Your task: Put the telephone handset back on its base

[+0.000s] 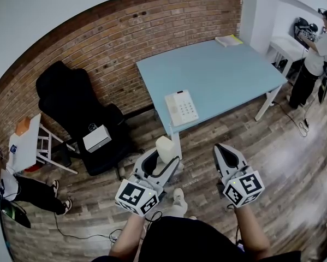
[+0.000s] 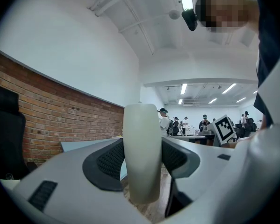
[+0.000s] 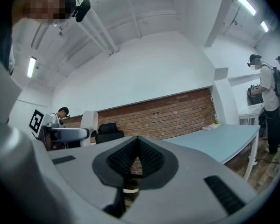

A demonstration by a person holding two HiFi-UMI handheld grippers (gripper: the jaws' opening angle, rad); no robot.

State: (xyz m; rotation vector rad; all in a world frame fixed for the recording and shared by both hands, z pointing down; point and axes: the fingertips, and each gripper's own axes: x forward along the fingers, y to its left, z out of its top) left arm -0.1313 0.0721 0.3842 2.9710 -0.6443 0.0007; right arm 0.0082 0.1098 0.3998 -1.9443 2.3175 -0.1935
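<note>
The left gripper (image 2: 142, 158) pinches the cream telephone handset (image 2: 140, 143) between its ribbed pads, one jaw against each flat side, with the handset standing upright and rising above the jaws. In the head view the handset (image 1: 164, 146) hangs over the wooden floor (image 1: 272, 162), just short of the near edge of the light blue table (image 1: 229, 75) and well apart from the base. The white telephone base (image 1: 181, 107), keypad up, lies on the table close to that near edge (towards the corner nearest the brick wall (image 1: 125, 42)). The right gripper (image 3: 137, 143) holds nothing, its jaws pressed together at the tips; in the head view it (image 1: 222, 148) hovers over the floor beside the left one. A black chair (image 1: 76, 105) with a white box (image 1: 96, 138) on its seat stands left of the table
</note>
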